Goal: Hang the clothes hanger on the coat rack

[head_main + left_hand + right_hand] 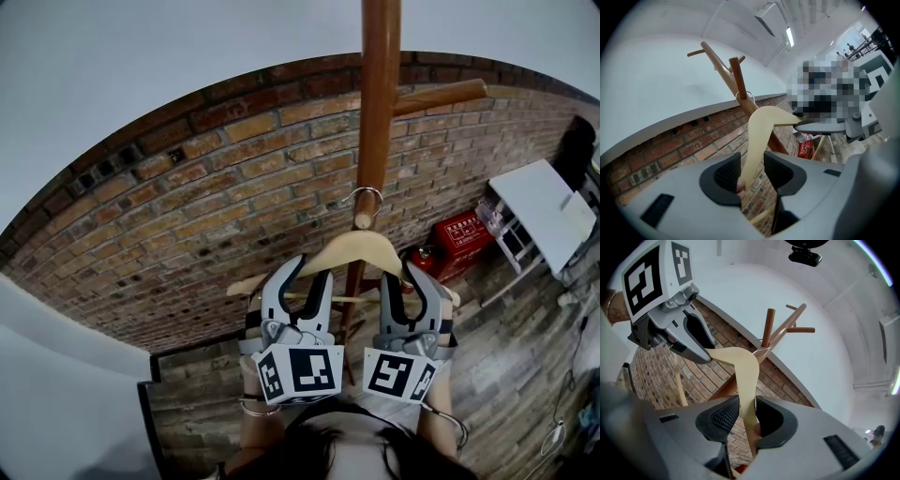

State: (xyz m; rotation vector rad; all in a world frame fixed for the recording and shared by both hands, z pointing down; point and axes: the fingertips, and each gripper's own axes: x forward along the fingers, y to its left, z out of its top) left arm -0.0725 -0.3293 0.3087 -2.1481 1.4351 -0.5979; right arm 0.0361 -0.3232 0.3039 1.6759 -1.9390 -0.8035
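The pale wooden clothes hanger (pixel 352 249) hangs level in front of the wooden coat rack (pixel 380 103). Its metal hook (pixel 367 195) loops over the tip of a short lower peg (pixel 363 221). My left gripper (pixel 312 269) is shut on the hanger's left arm. My right gripper (pixel 401 272) is shut on its right arm. In the left gripper view the hanger (pixel 761 126) runs up from between the pads (pixel 727 174) toward the rack (pixel 738 82). The right gripper view shows the hanger (pixel 743 366) pinched at my right gripper (pixel 747 416), with the left gripper (pixel 689 341) at its far end.
A brick wall (pixel 206 216) stands behind the rack. A red box (pixel 464 234) sits on the floor to the right of the pole's base. Farther right is a white table (pixel 544 211). A longer upper peg (pixel 441 97) sticks out to the right.
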